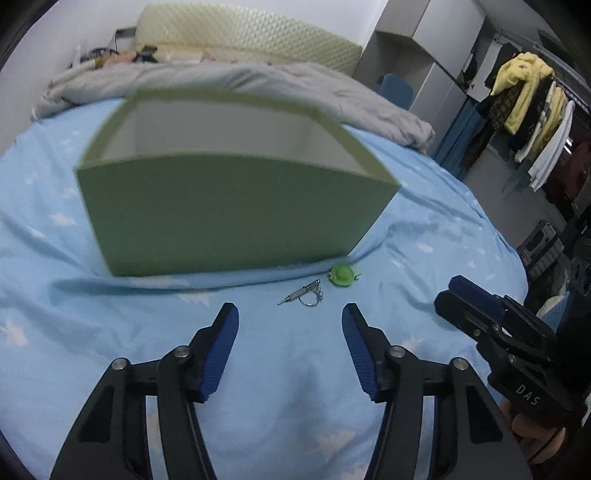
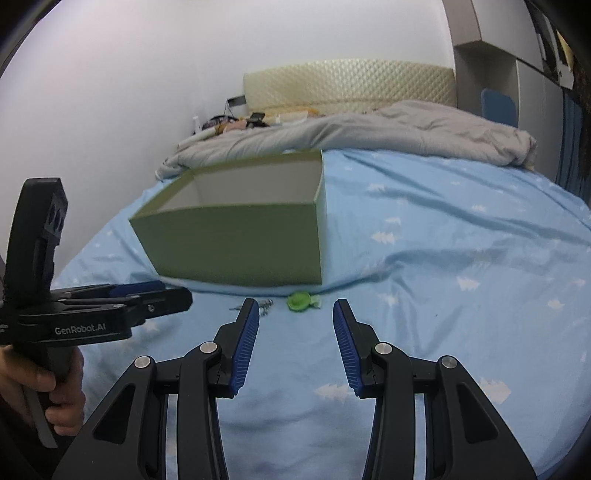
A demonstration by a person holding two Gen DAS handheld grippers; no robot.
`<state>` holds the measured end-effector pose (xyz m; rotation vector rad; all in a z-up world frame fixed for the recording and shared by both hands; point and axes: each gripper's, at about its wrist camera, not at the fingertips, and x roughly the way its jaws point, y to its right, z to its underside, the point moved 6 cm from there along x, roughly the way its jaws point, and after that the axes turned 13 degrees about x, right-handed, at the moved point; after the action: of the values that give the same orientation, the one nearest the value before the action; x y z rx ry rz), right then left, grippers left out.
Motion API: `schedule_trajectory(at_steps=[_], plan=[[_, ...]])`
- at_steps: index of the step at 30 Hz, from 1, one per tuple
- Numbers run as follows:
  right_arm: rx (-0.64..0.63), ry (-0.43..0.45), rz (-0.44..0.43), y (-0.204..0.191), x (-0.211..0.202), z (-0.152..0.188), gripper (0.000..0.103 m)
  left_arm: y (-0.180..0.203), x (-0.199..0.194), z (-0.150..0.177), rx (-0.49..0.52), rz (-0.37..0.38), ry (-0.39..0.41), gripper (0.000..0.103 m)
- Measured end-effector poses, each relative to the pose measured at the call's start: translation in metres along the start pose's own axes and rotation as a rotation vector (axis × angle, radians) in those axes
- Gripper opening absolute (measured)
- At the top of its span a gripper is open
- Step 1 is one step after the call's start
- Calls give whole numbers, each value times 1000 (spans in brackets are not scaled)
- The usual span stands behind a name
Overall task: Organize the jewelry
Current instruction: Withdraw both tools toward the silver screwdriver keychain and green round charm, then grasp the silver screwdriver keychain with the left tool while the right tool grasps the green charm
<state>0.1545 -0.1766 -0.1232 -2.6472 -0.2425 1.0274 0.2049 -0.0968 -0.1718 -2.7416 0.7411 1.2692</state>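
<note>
An open green box (image 1: 229, 210) stands on the blue bedsheet; it also shows in the right wrist view (image 2: 240, 243). In front of it lie a silver keychain with a small metal tool (image 1: 304, 294) and a round green piece (image 1: 341, 274). The right wrist view shows the green piece (image 2: 300, 301) and part of the keychain (image 2: 265, 305). My left gripper (image 1: 290, 314) is open and empty, just short of the keychain. My right gripper (image 2: 295, 308) is open and empty, close before the green piece. I cannot see inside the box floor.
A grey duvet (image 1: 236, 79) is bunched at the head of the bed by a cream headboard (image 1: 255, 35). A clothes rack (image 1: 524, 110) stands to the right. The right gripper appears in the left wrist view (image 1: 480, 306), the left gripper in the right wrist view (image 2: 122, 299).
</note>
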Motion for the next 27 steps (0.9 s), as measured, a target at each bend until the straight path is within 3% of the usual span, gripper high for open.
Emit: schedule_trajectory(at_steps=[13,27], plan=[[-11,-115,-14,11,68,3,39,-5,67,1,39,59,-71,37],[7,-200,-27,13,101,3,32,15,87,-3,157,66,-81,26]])
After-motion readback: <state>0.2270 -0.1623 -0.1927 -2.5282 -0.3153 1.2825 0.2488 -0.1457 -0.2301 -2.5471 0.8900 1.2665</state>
